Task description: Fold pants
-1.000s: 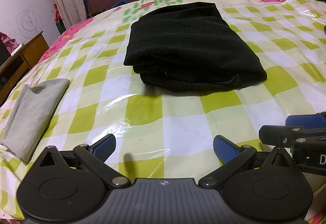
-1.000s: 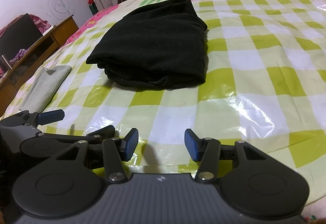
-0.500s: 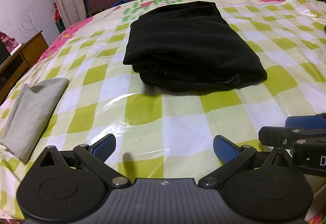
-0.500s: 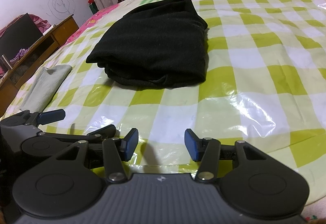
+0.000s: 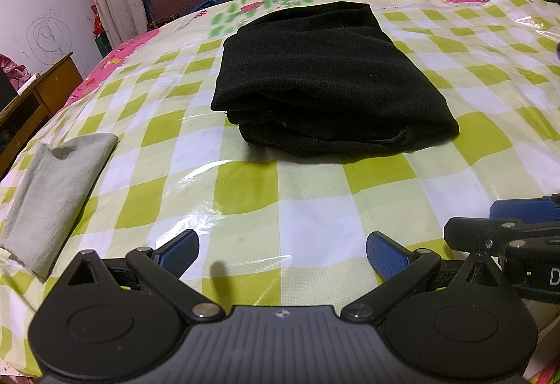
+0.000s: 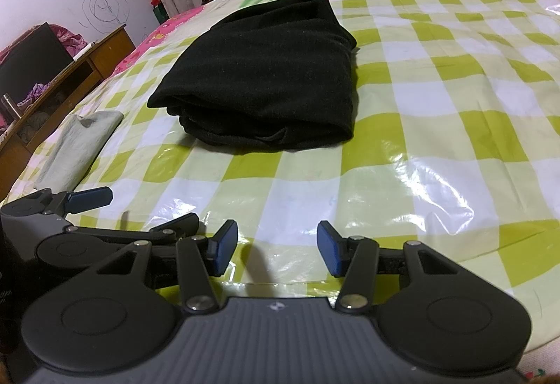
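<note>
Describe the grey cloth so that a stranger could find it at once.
Start at the green-and-white checked sheet covering the bed. The black pants lie folded in its middle; the grey cloth lies apart, near the left edge. It is smaller, paler and flatter.

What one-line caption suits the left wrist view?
Open left gripper hovers before folded black pants on a checked cover, grey cloth at left.

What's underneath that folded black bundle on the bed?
The black pants lie on a clear plastic sheet over a green-and-white checked cover. Several folded layers show at the near edge. Whatever sits directly beneath the bundle, or between its layers, is covered.
</note>
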`<state>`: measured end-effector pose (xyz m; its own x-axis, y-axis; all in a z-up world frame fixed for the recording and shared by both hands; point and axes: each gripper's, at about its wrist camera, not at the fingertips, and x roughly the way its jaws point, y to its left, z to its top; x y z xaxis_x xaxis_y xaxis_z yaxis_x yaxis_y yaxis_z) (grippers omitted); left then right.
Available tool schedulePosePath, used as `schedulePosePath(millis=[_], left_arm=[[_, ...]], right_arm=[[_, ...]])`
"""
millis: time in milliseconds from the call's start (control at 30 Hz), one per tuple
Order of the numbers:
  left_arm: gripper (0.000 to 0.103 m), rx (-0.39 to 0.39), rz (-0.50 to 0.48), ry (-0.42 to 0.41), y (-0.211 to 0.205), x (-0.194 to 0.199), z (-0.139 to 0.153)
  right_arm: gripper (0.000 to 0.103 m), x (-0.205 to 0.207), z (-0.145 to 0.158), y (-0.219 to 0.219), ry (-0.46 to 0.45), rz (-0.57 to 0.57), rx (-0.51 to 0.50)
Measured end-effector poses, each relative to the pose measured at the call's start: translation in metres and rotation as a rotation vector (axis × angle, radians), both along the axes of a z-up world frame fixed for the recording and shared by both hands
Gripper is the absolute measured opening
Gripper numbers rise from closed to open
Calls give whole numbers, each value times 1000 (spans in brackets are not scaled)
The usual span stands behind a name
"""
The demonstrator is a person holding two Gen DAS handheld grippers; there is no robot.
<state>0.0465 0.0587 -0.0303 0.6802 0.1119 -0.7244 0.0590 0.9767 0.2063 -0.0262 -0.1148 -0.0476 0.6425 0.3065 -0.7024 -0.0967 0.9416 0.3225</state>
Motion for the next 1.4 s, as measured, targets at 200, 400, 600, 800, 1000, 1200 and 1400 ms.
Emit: schedulePosePath(millis=[200, 400, 600, 800, 1000, 1200, 1400], left_arm=[[103, -4, -1, 2, 0, 0, -2], [103, -7, -4, 3, 1, 0, -4], [103, -9, -5, 5, 1, 0, -3], [103, -10, -5, 6, 1, 1, -3], [103, -10, -6, 7, 1, 0, -3], [103, -10, -5, 7, 1, 1, -3], [103, -11, -4, 5, 1, 1, -4]], right_arm=[[51, 0, 0, 0, 0, 1, 0], [51, 0, 0, 0, 1, 1, 1], [51, 0, 0, 0, 2, 1, 1], [51, 0, -1, 0, 5, 1, 3], [51, 1, -2, -1, 9, 2, 6], [51, 1, -2, -1, 8, 2, 6], [51, 1, -2, -1, 9, 5, 4]])
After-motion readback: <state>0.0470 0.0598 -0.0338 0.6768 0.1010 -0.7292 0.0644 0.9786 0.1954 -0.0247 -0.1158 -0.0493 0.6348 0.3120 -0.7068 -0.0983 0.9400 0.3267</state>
